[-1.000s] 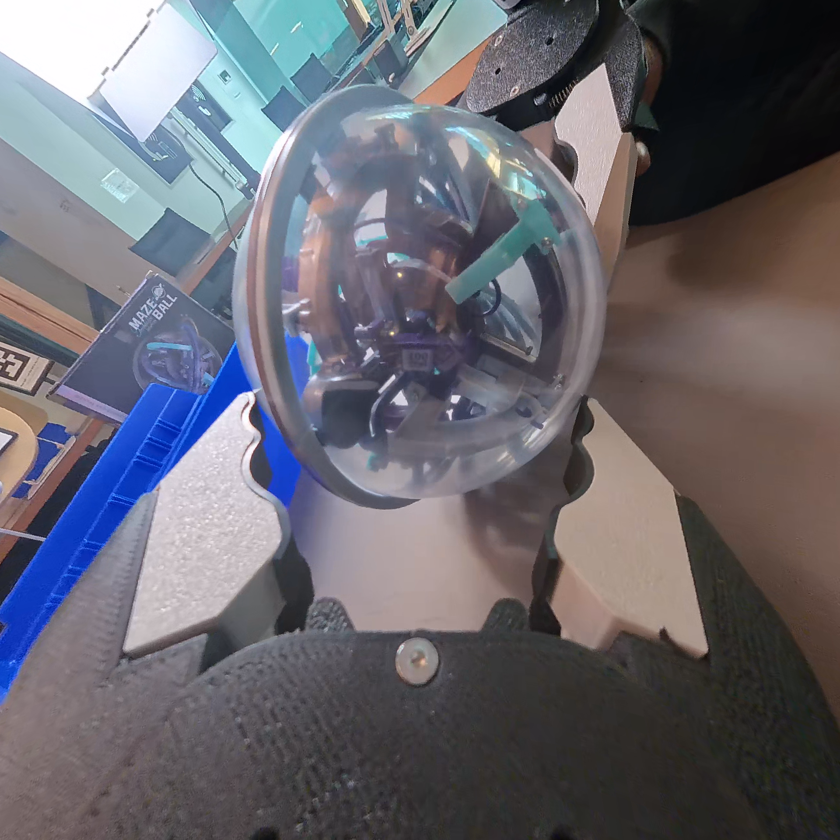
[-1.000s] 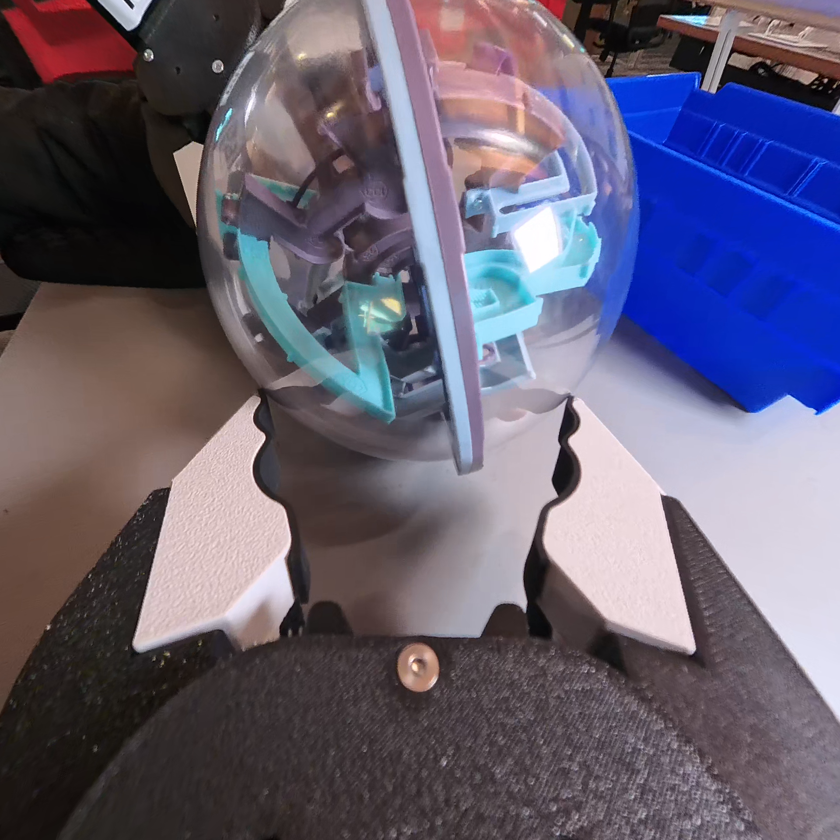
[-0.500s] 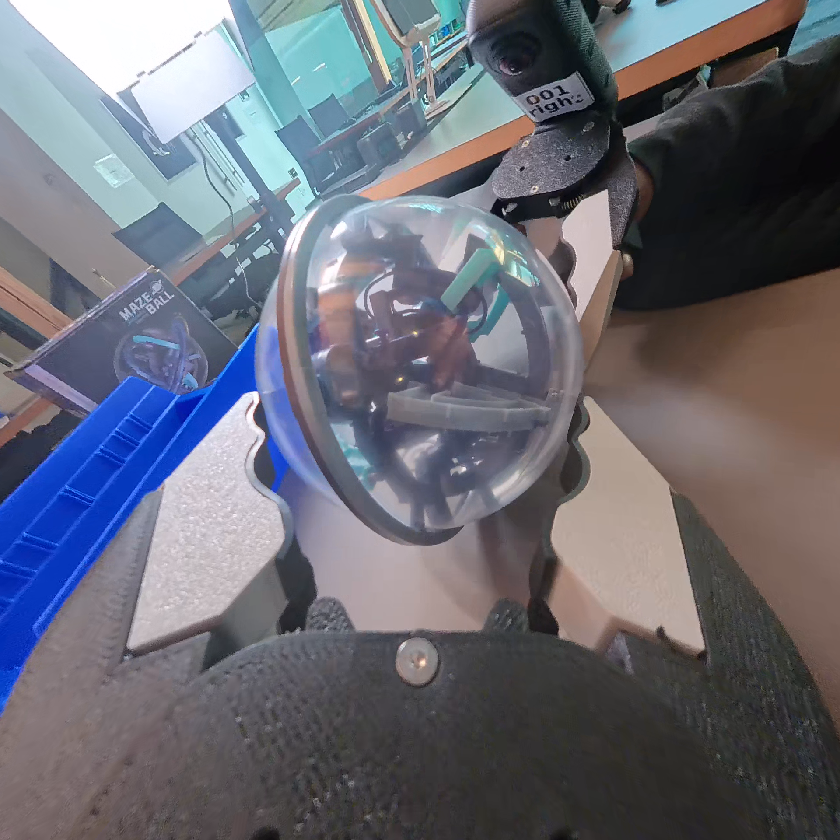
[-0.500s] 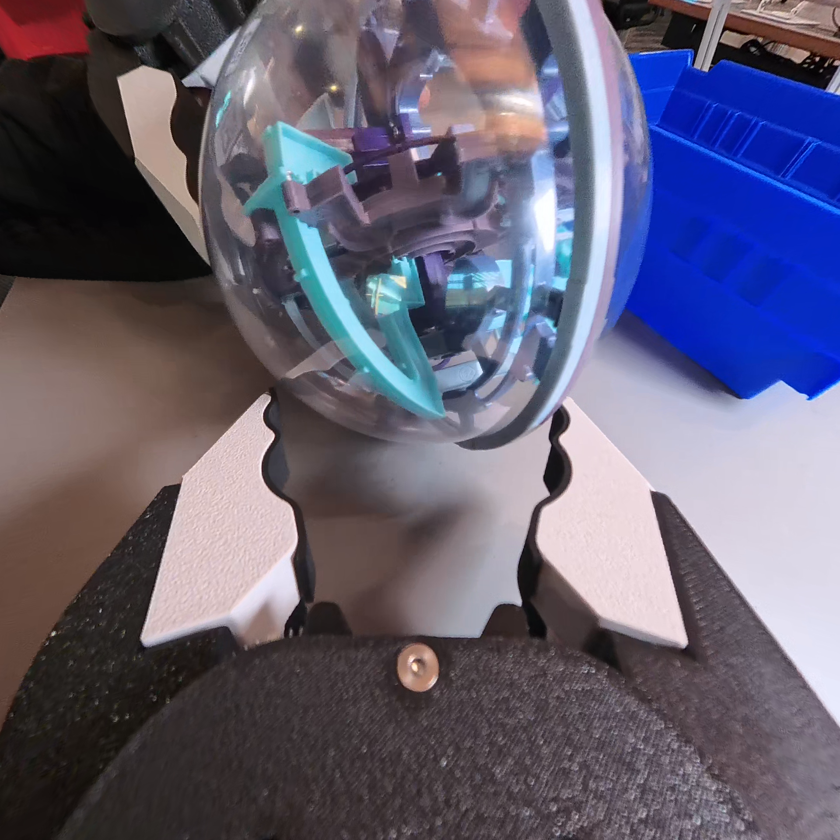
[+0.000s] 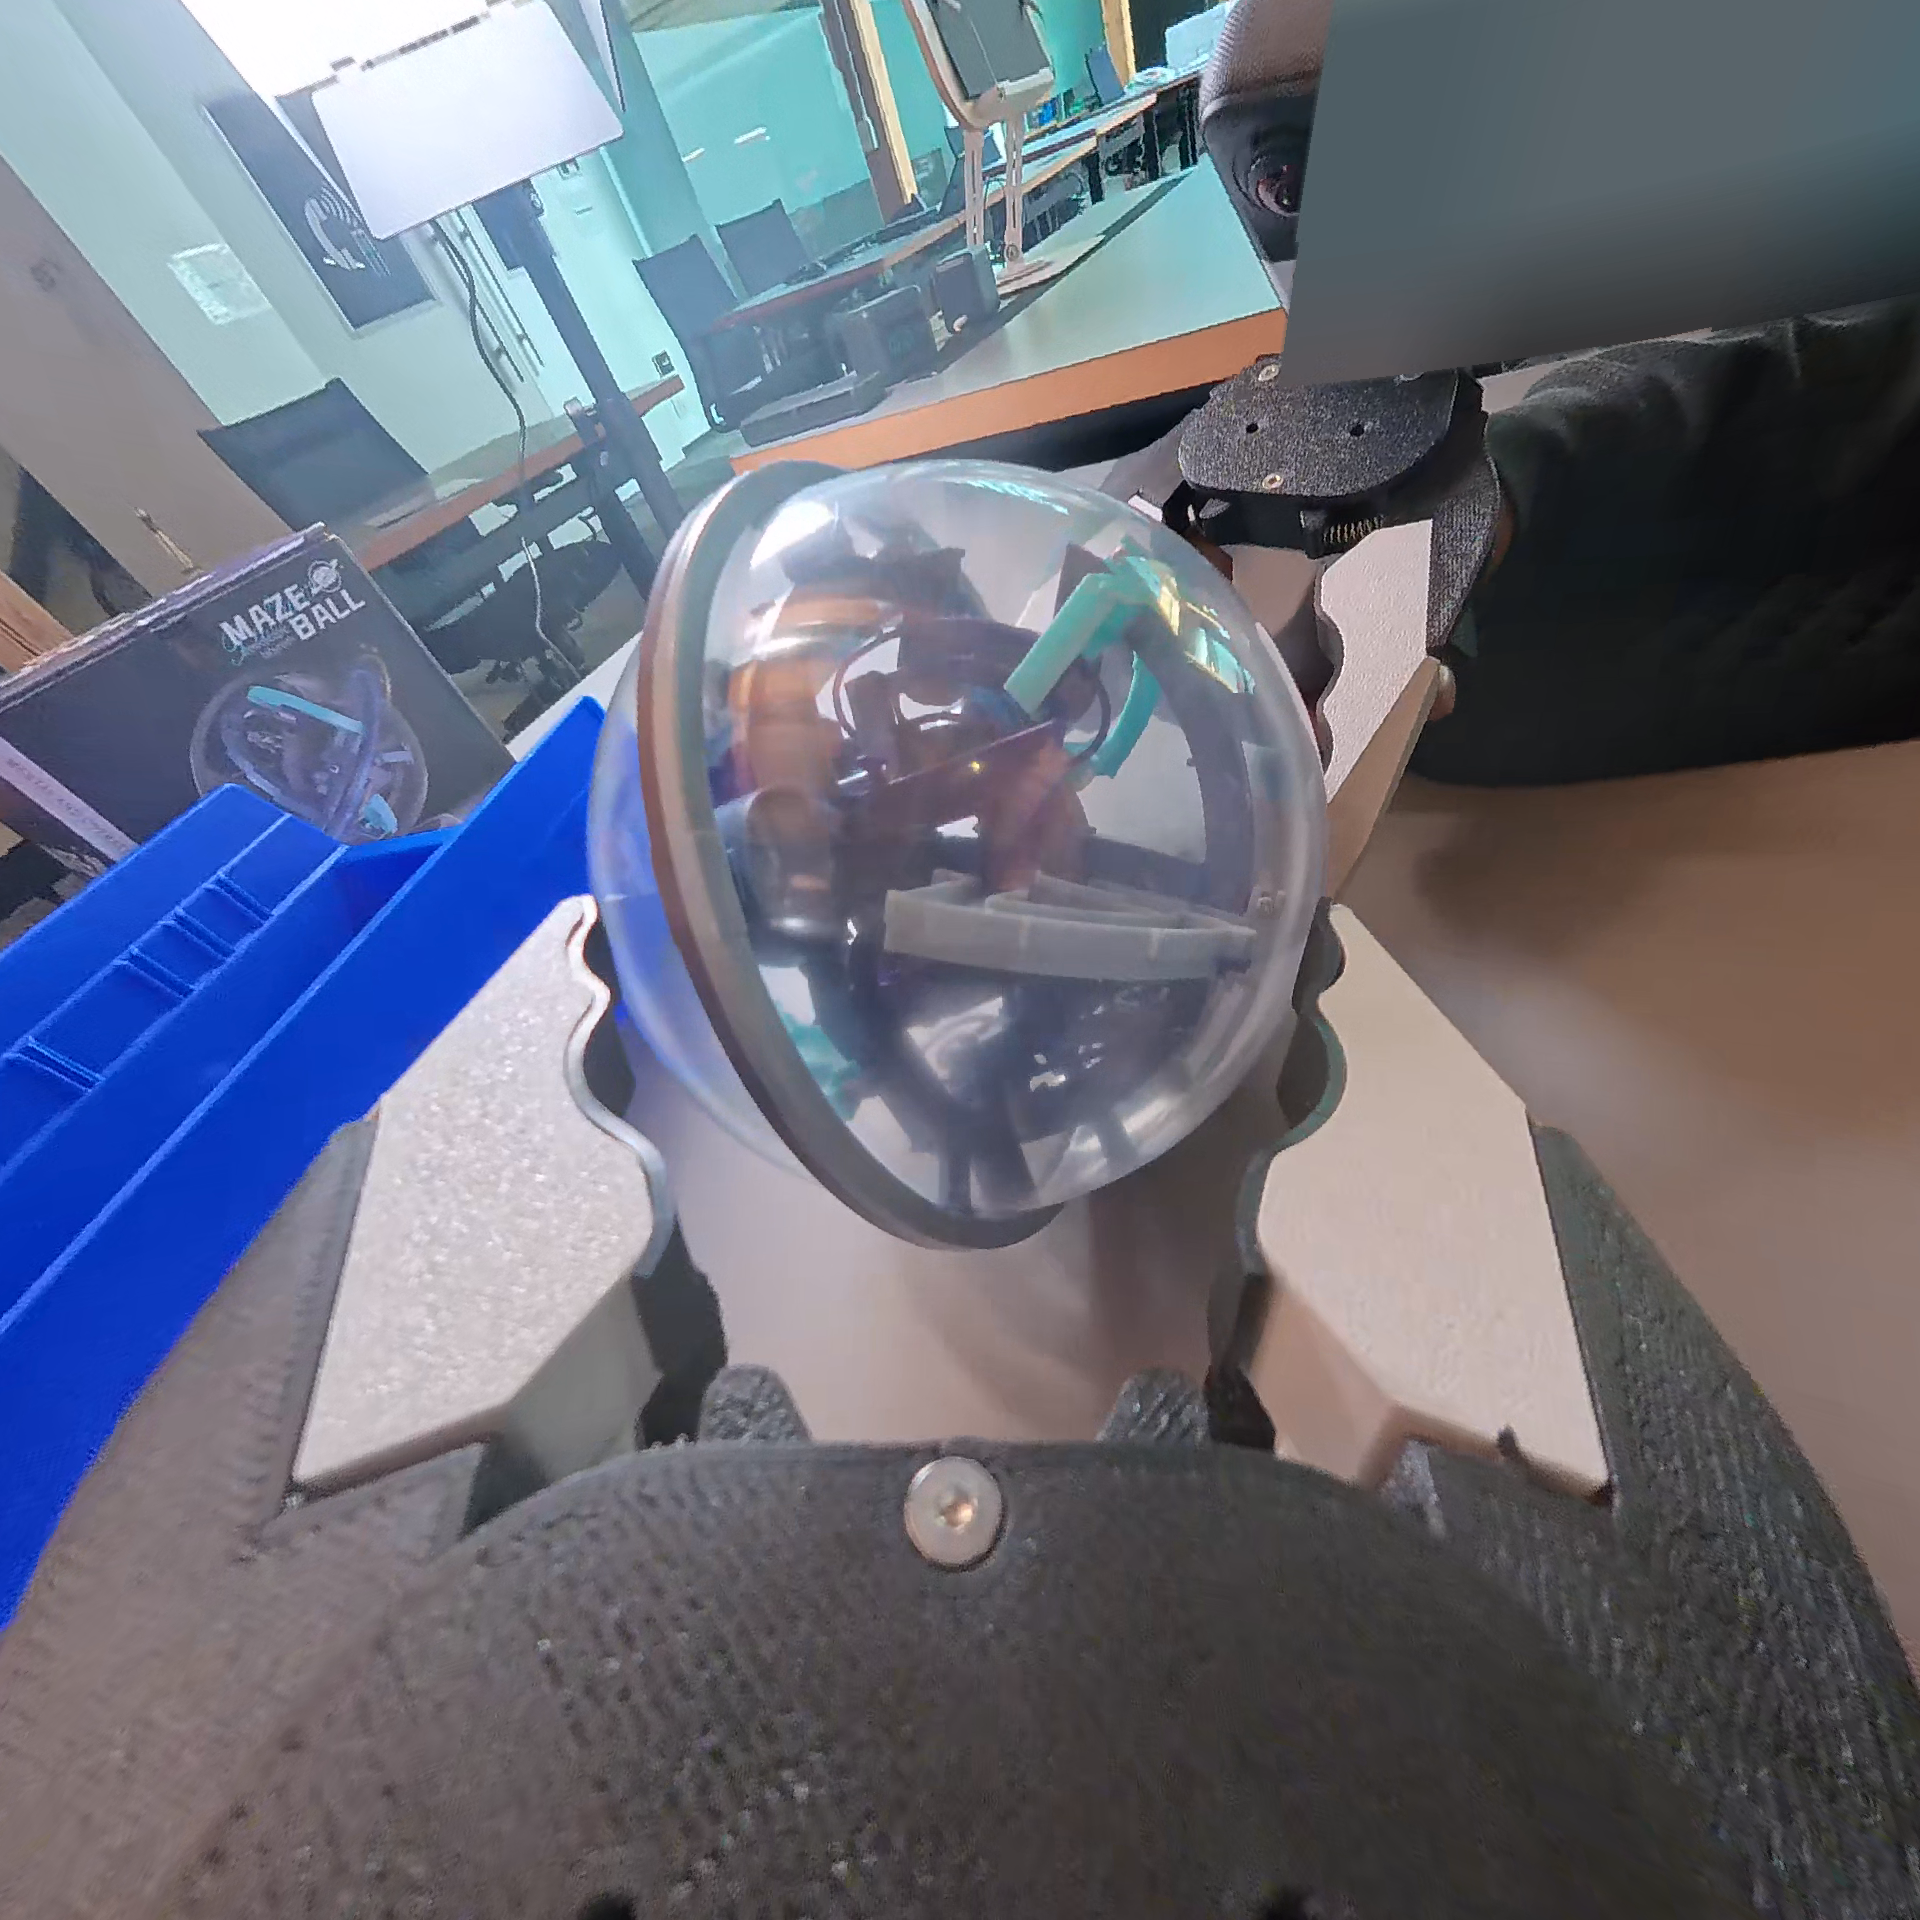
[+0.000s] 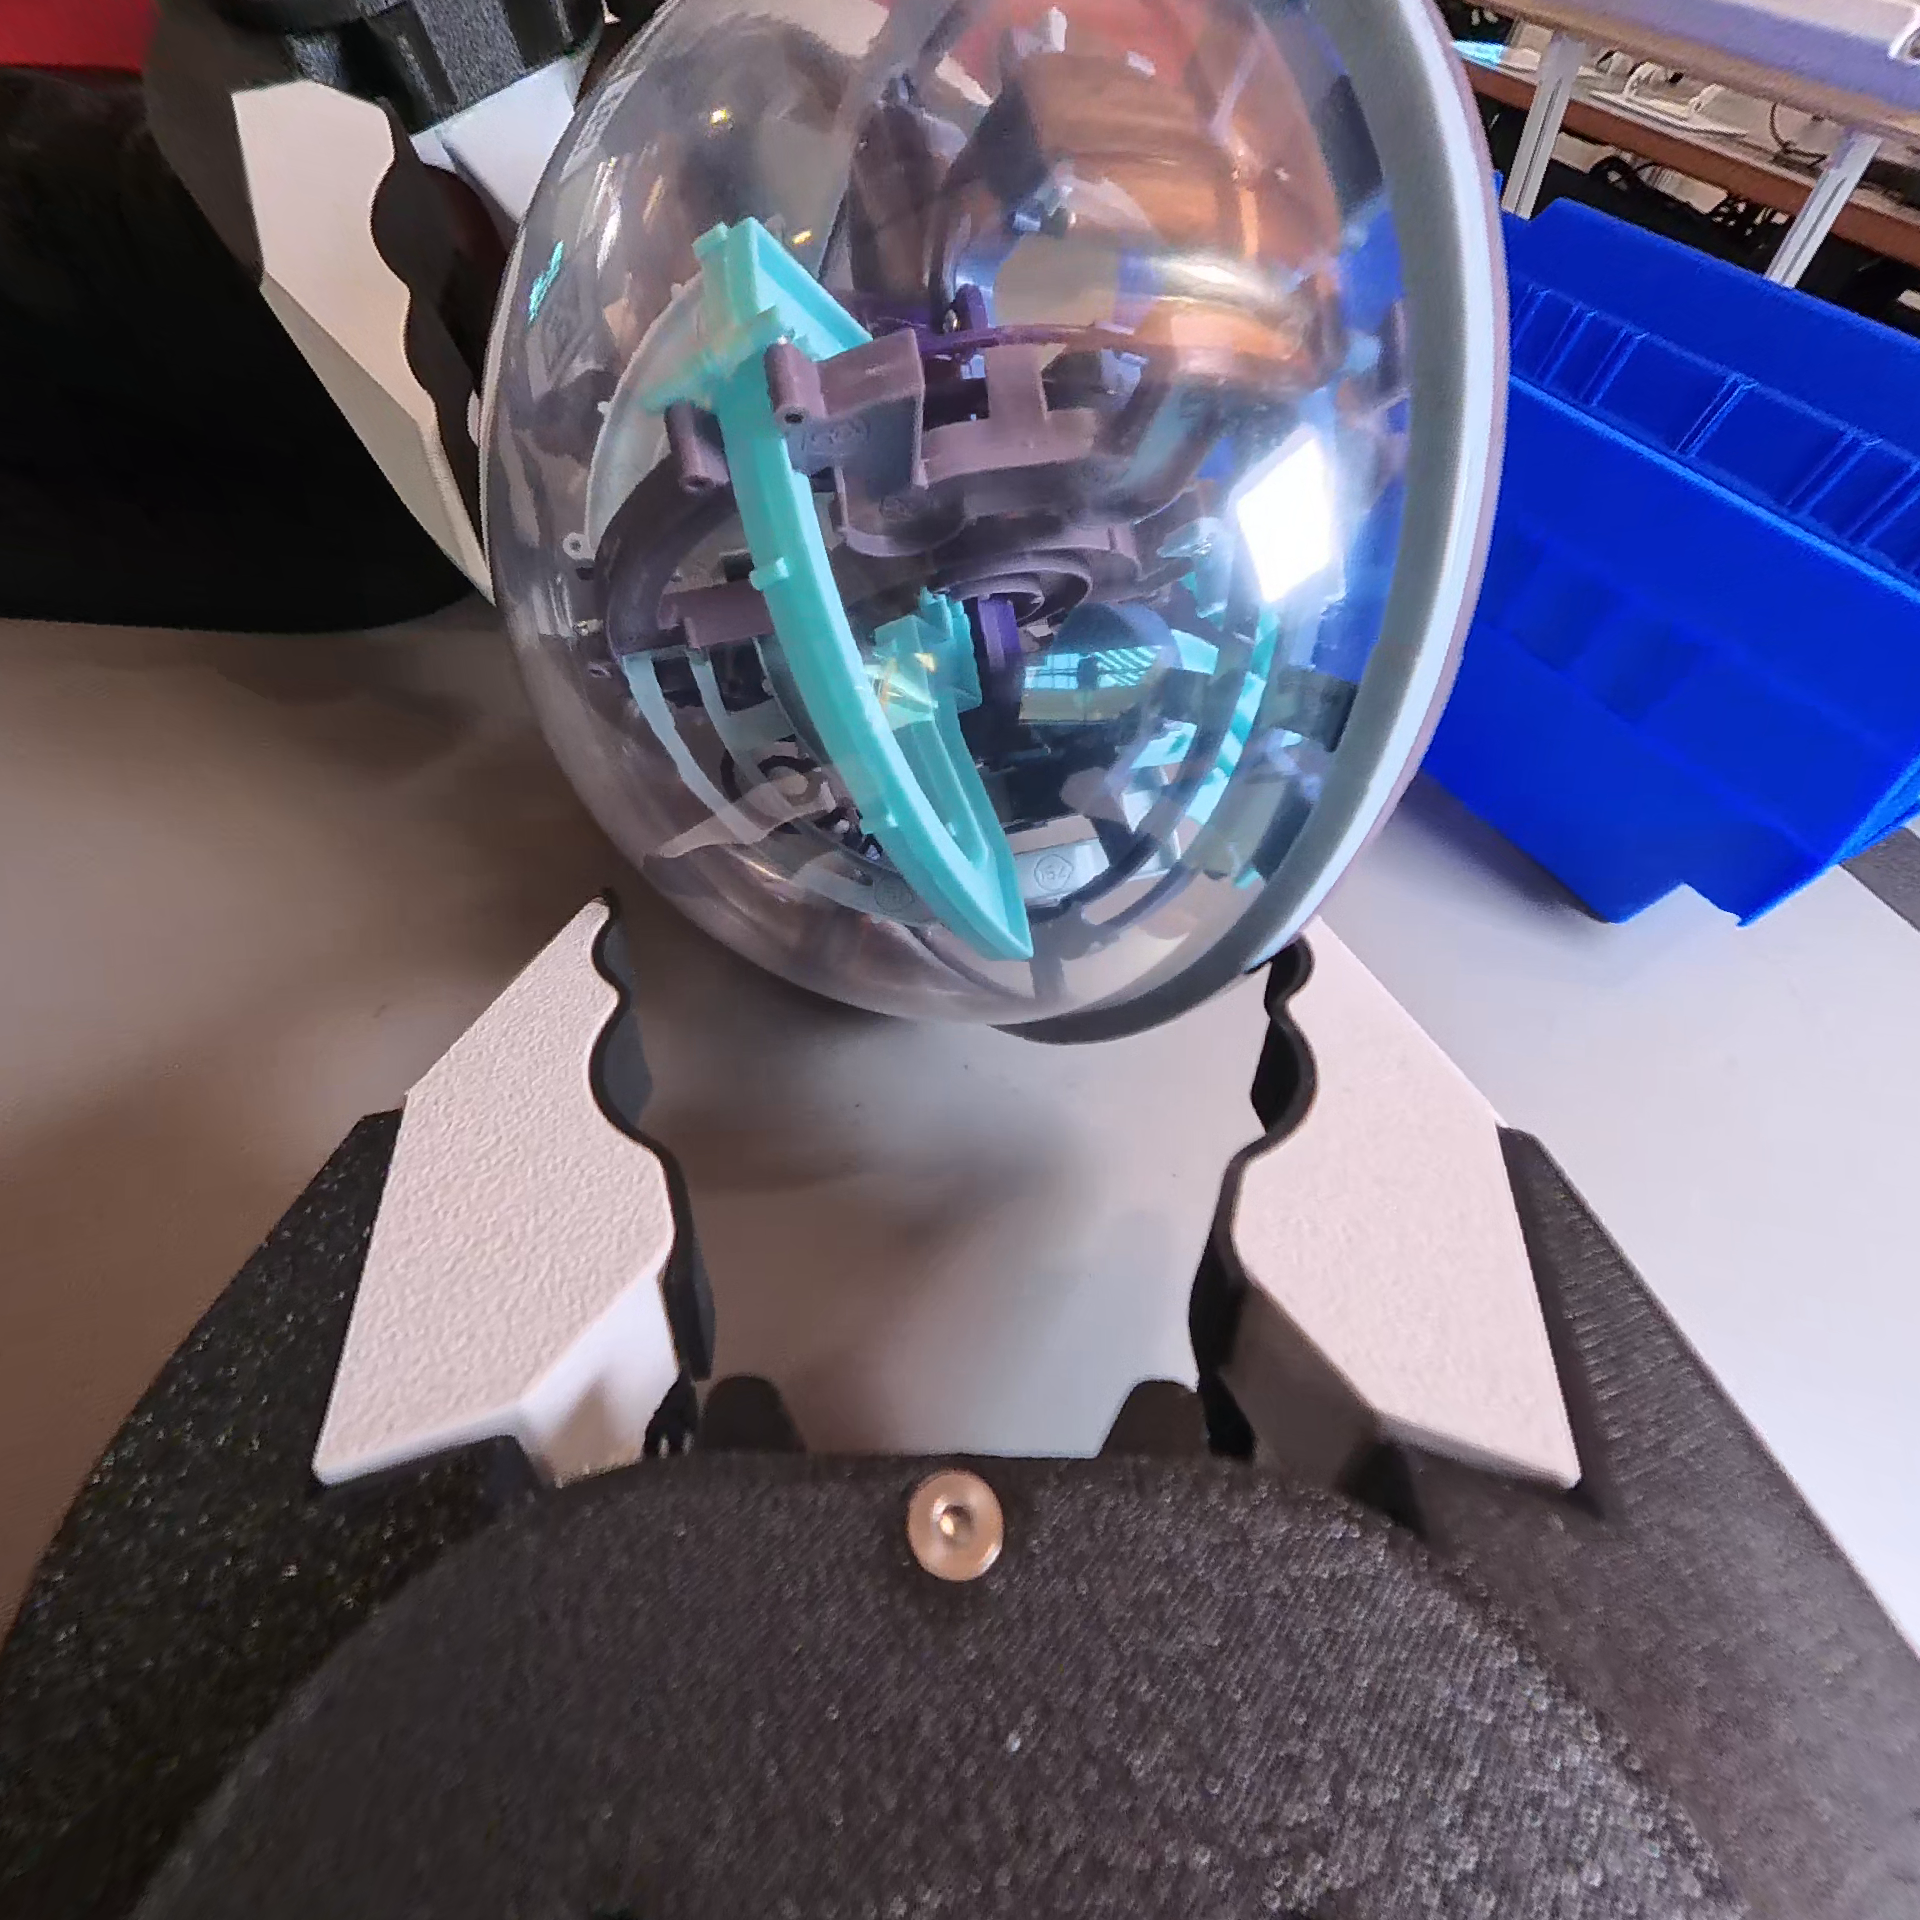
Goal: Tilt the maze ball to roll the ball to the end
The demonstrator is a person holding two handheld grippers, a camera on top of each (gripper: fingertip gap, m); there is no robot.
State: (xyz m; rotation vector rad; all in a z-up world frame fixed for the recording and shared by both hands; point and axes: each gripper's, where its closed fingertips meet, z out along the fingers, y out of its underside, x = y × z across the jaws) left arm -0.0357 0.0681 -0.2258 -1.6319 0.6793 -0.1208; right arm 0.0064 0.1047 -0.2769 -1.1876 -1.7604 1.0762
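Across the pale table (image 6: 208, 883), a blue bin (image 6: 1714, 582) stands at the far right in the right wrist view, with a dark printed box (image 5: 239, 707) behind it in the left wrist view. Between both grippers, raised off the table, is the clear maze ball (image 5: 956, 831), its seam ring tilted. The left gripper (image 5: 956, 997) has its jaws wide and clamped on the ball's sides; the right gripper (image 6: 940, 966) grips it likewise from the opposite side.

One maze ball (image 5: 966, 852), two grippers (image 5: 951, 997) (image 6: 940, 977), one printed box (image 5: 239, 686), two blue bins (image 6: 1704, 582), one table (image 6: 208, 883).
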